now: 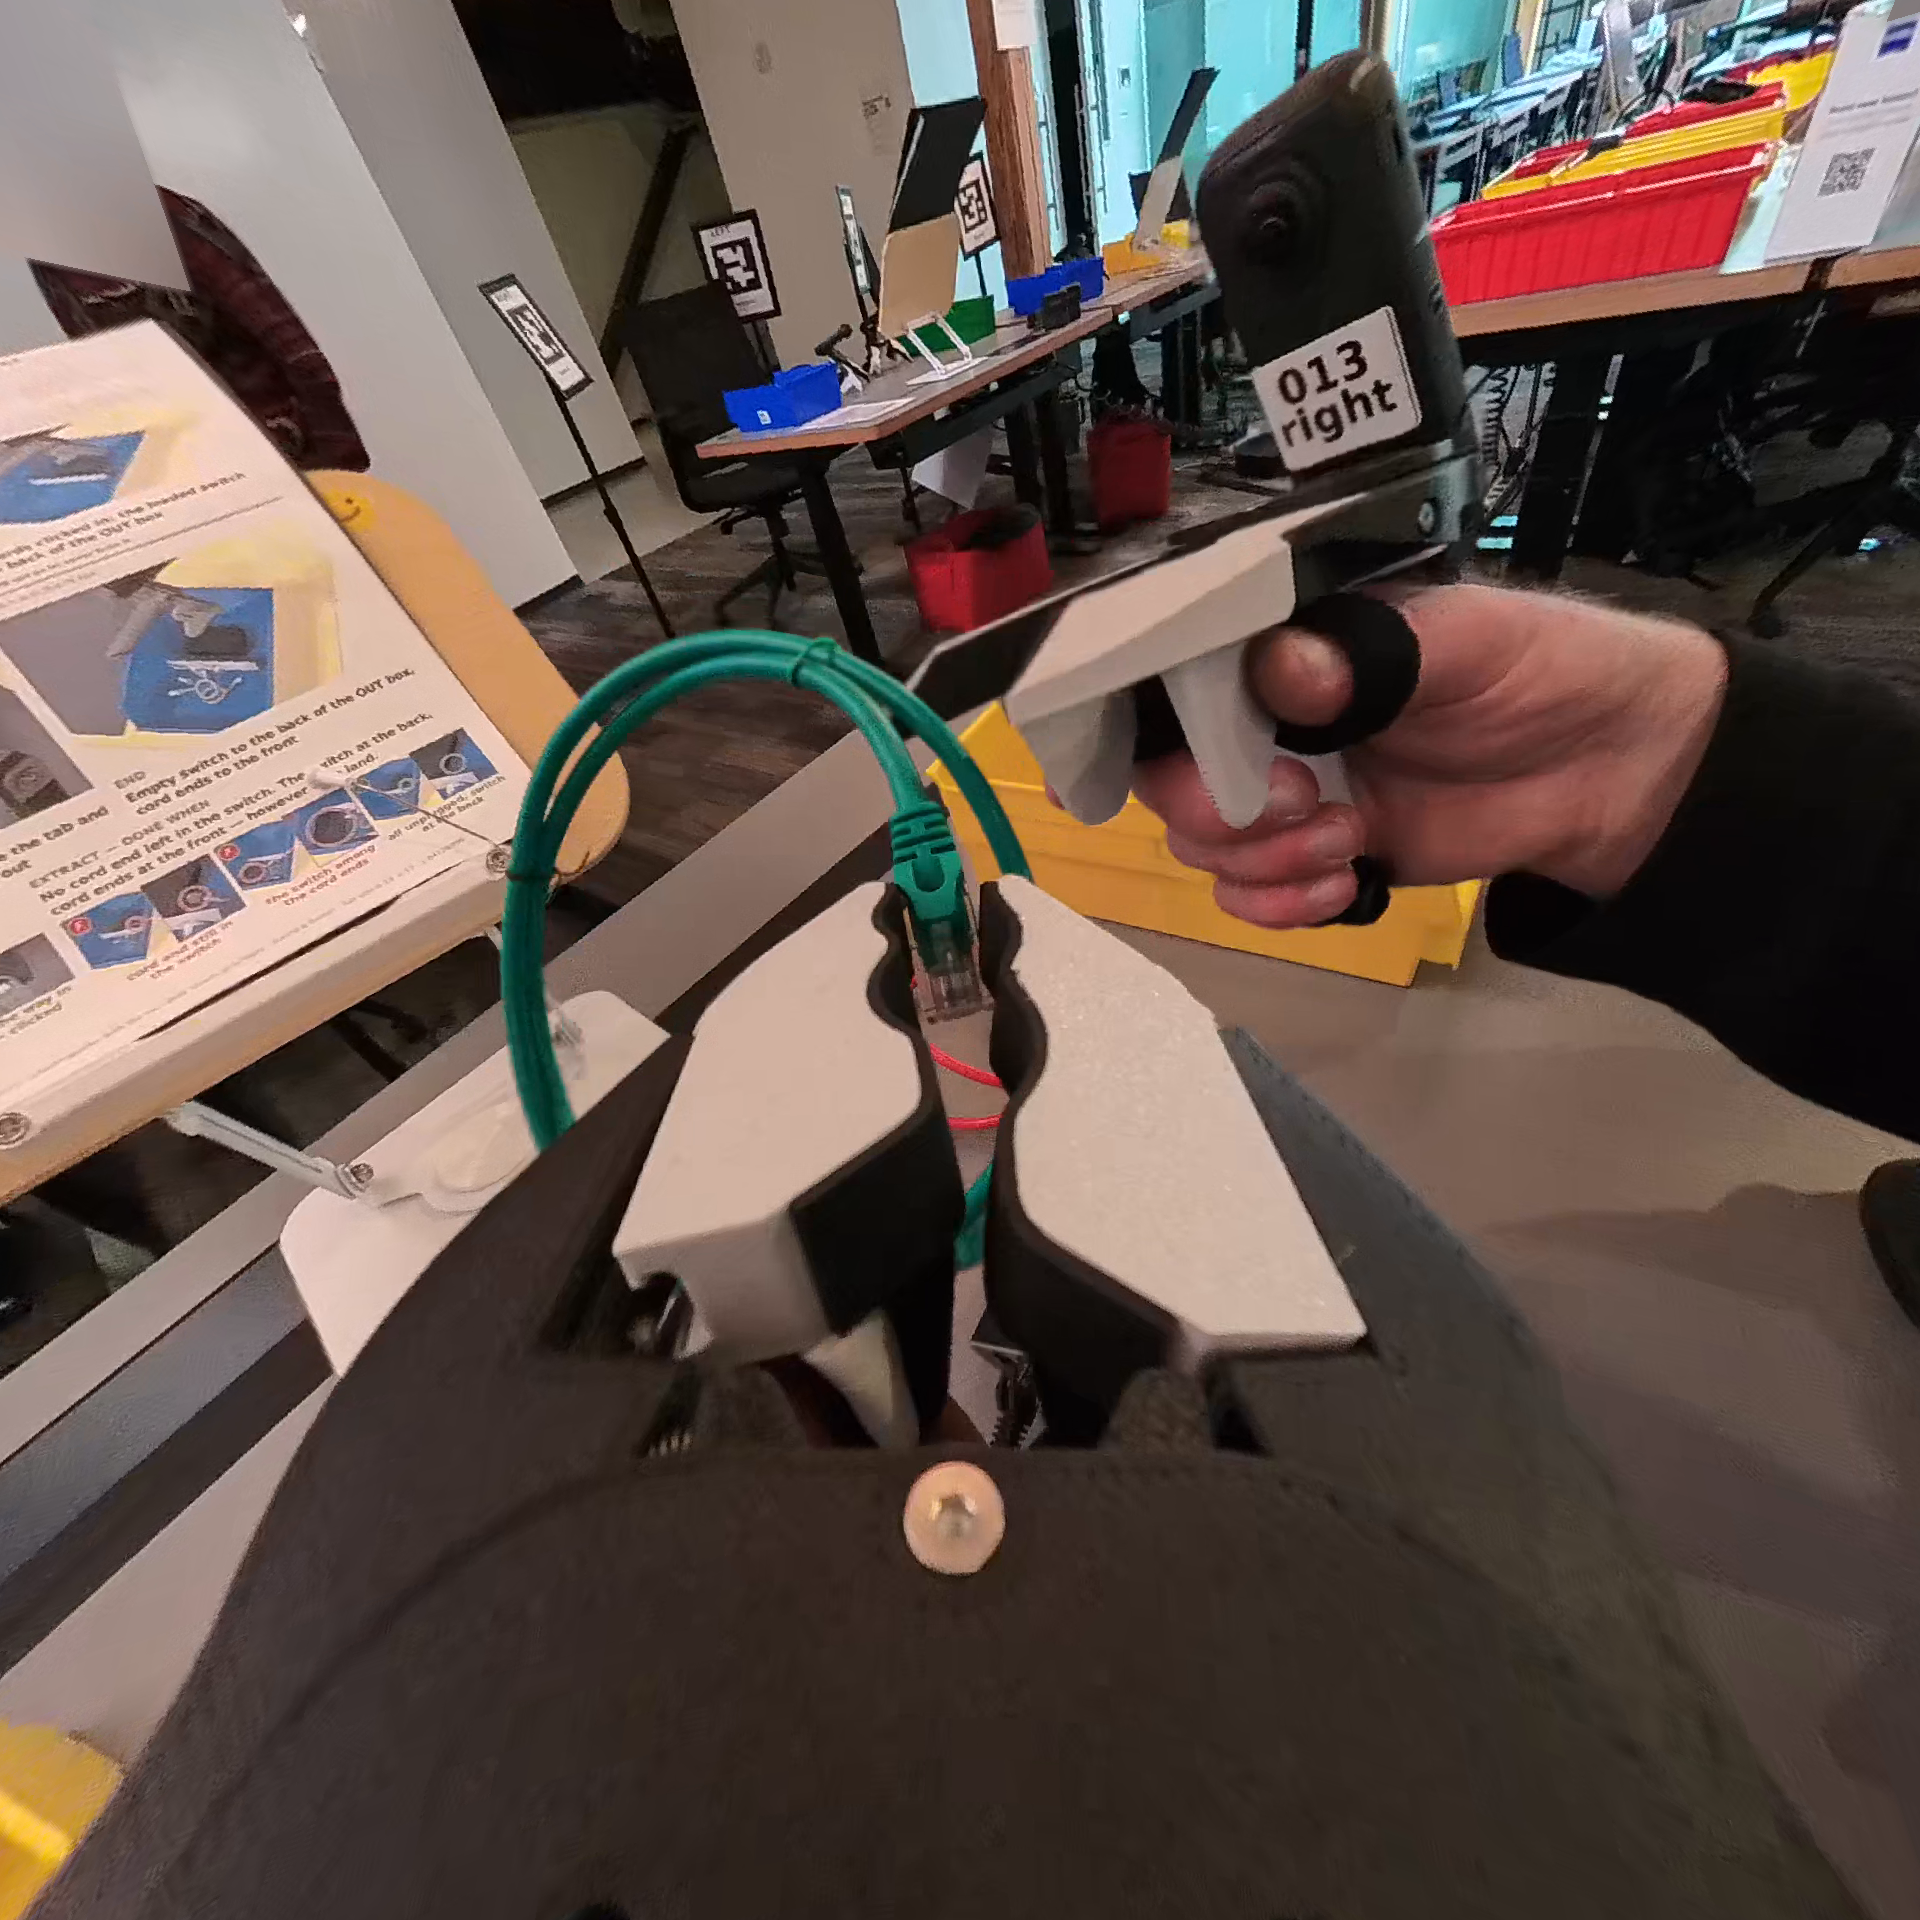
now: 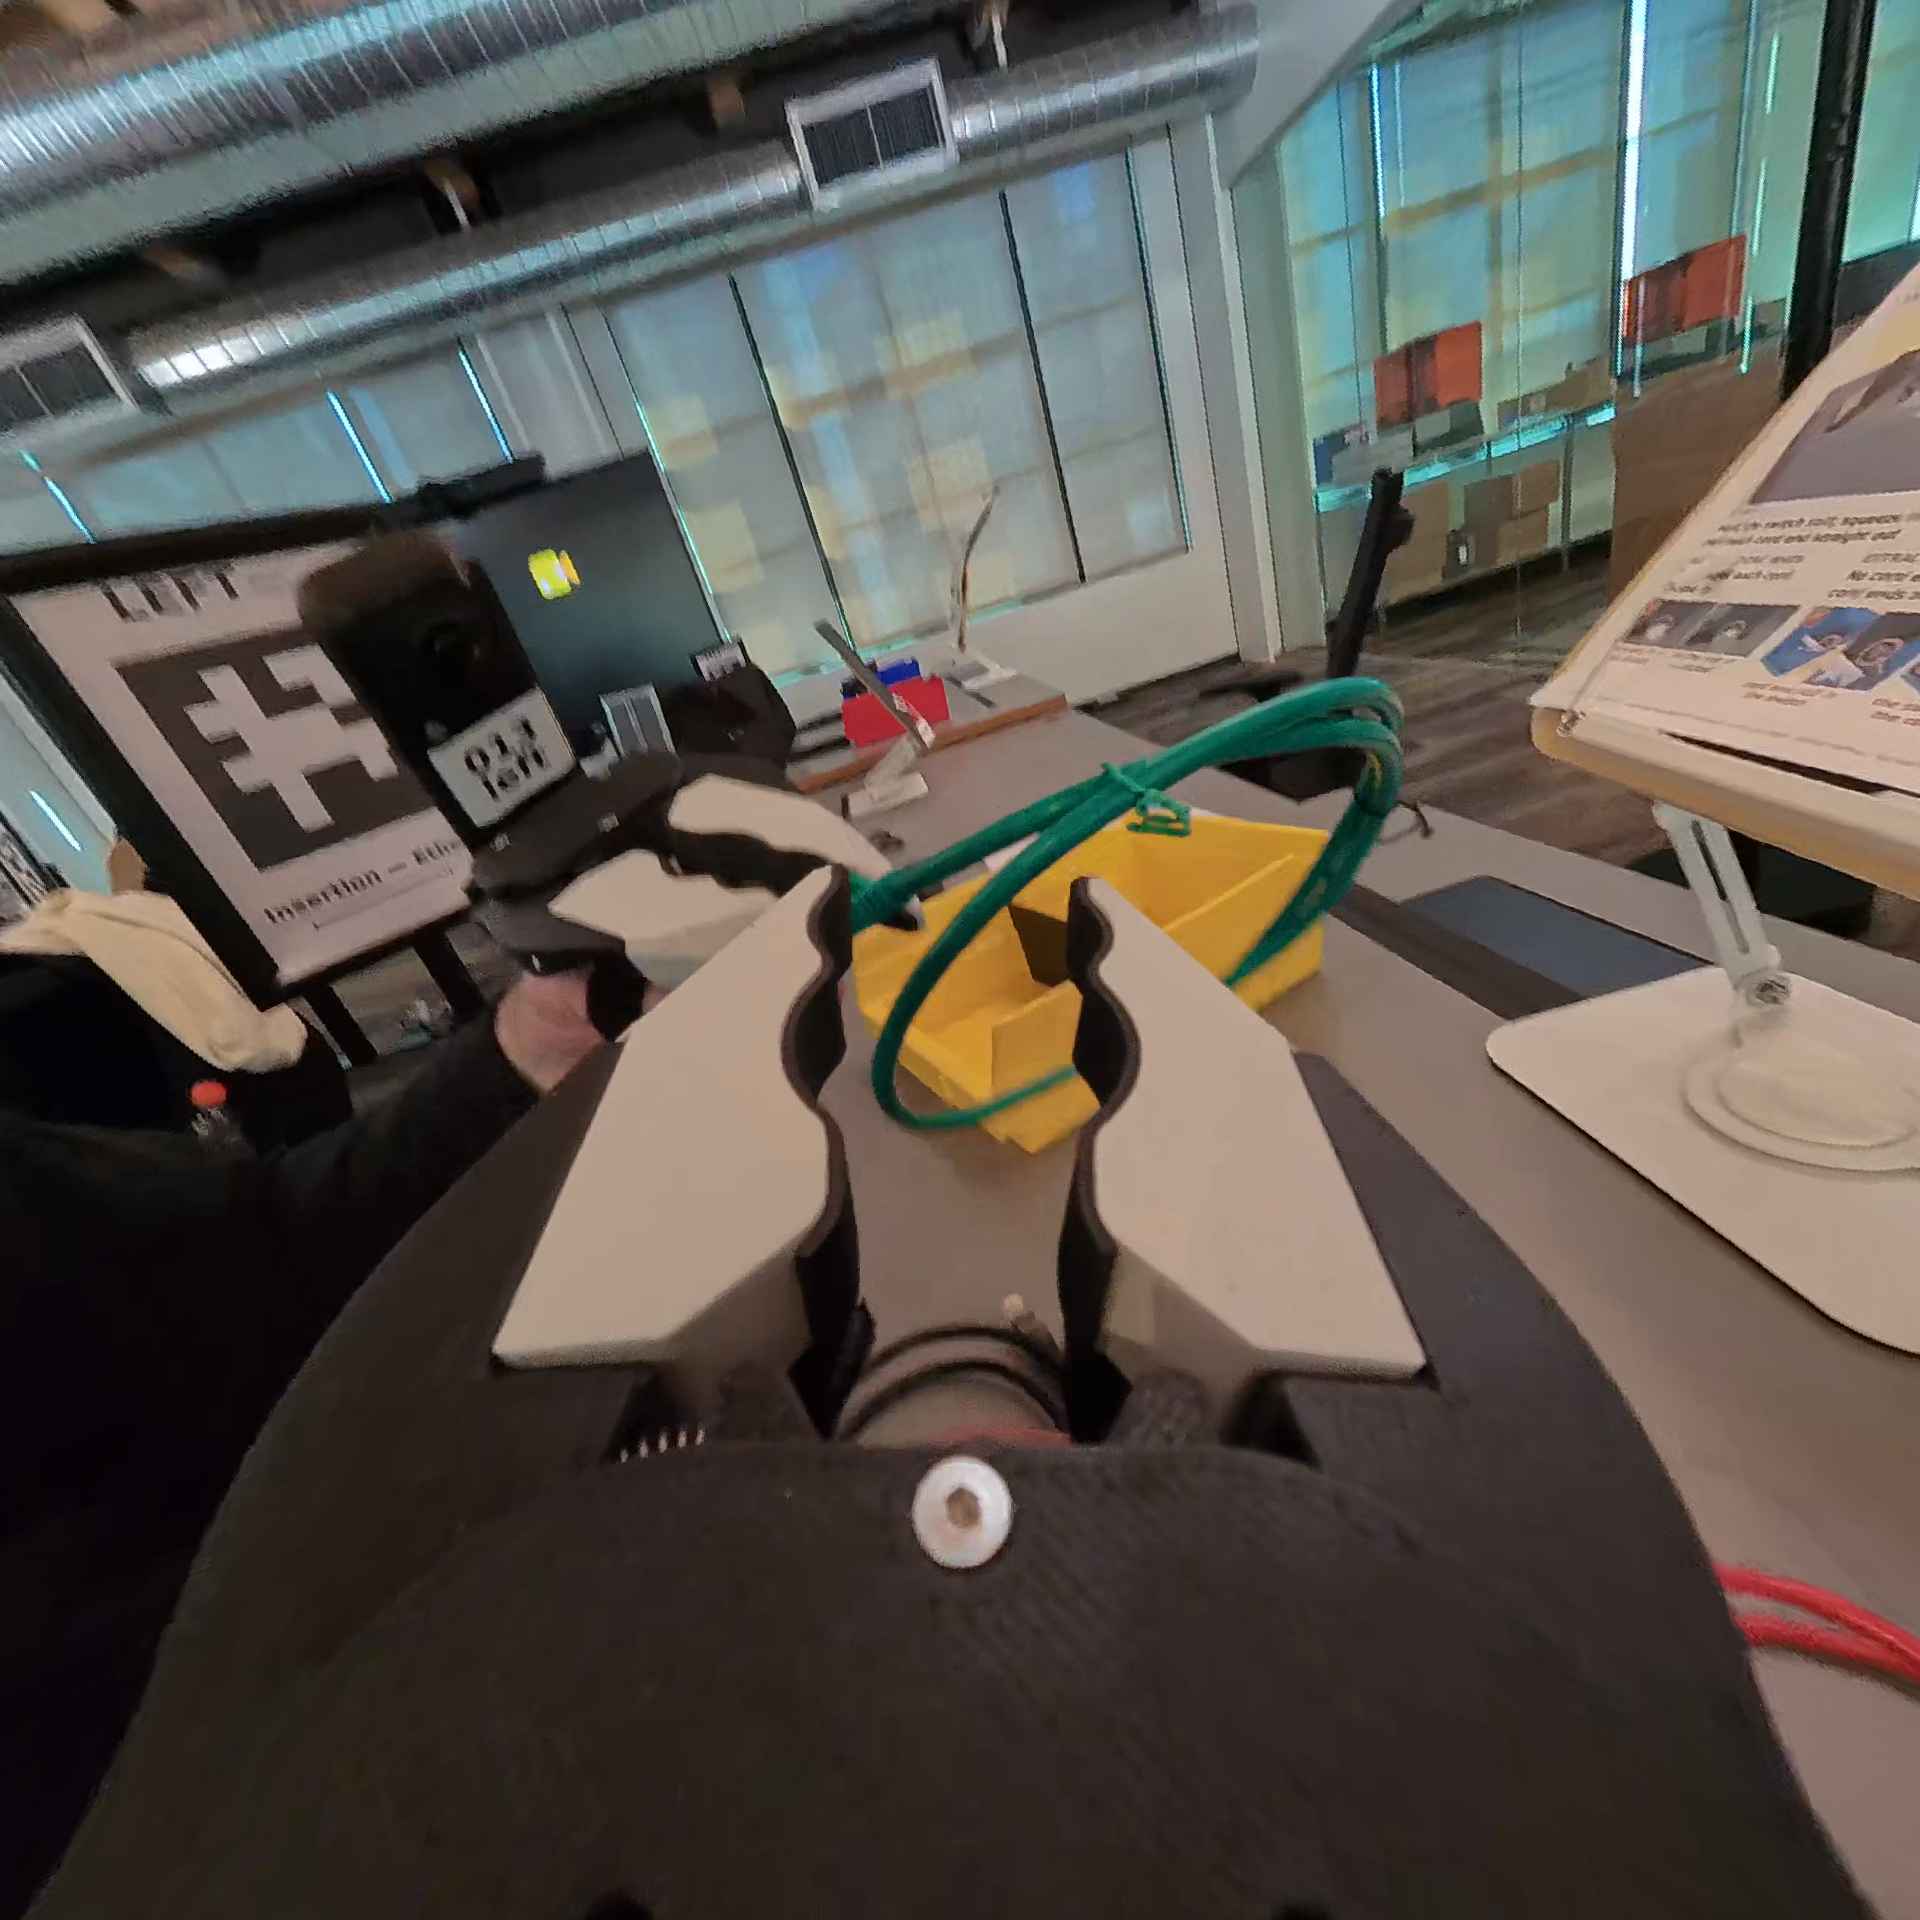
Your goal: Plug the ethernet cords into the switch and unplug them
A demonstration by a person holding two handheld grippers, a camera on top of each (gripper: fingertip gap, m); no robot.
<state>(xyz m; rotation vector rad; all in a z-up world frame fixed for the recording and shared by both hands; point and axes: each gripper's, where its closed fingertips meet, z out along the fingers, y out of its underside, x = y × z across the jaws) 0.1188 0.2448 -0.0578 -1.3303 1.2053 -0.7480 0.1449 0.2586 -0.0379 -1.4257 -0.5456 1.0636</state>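
The left tongs (image 1: 951, 925) are clenched on the green cord (image 1: 665, 675) just behind its clear plug (image 1: 948, 971), and the coiled loop arches up over the tabletop (image 1: 1455, 1143). The right tongs (image 2: 956, 904) hang released and empty. Beyond them a yellow bin (image 2: 1091, 956) sits on the tabletop, and a red cord (image 2: 1829, 1631) trails at the edge. No switch shows, so I judge this a carry: next, find the port and line up the plug. A printed instruction sheet (image 1: 208, 727) and white stickers on both tools carry writing.
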